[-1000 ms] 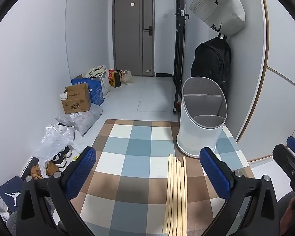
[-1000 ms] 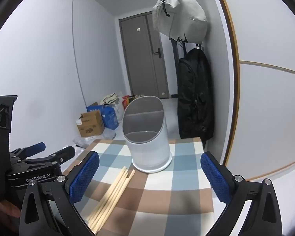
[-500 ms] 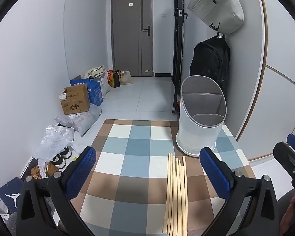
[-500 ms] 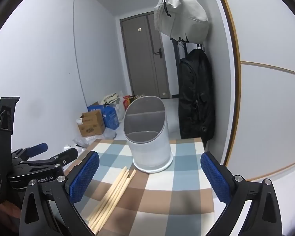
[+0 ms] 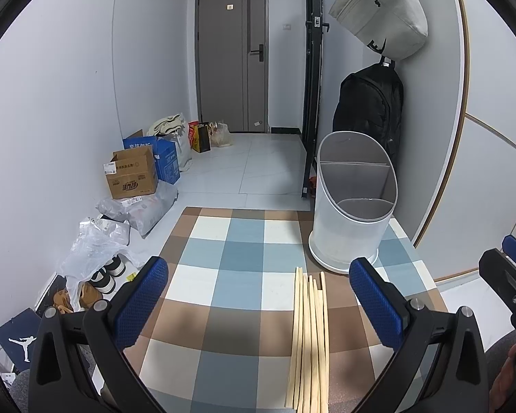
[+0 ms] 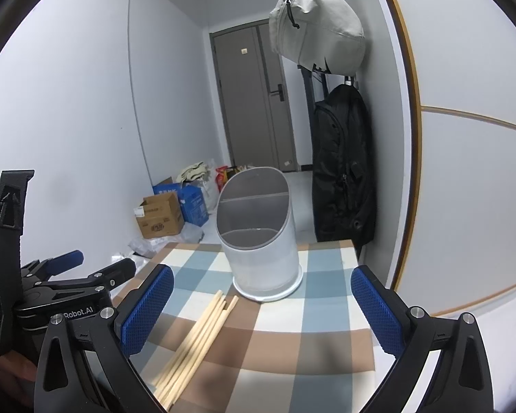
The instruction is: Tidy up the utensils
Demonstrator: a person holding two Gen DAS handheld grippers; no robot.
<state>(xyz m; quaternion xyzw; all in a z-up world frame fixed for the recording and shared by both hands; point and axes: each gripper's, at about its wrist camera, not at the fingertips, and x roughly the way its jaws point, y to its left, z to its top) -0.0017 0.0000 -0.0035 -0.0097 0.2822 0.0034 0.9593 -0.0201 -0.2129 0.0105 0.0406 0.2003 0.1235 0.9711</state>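
I count about six chopsticks [image 5: 309, 340] beside one holder [image 5: 352, 206] on my desk [image 5: 223, 275]; both grippers' fingers [image 5: 141, 303] spread wide, empty.

Left wrist view: looks forward and down along the left tool [image 5: 258, 304] over the desk [image 5: 237, 258], toward the door [image 5: 232, 58] at upper centre. The holder [image 5: 352, 213] stands right of centre, the chopsticks [image 5: 309, 337] near, at lower centre.

Right wrist view: set lower, farther right, facing along the right tool [image 6: 261, 308]. Holder [image 6: 261, 237] at centre, chopsticks [image 6: 196, 340] lower left.

Both share desk, holder, chopsticks, door. Each shows the other tool at its frame edge.
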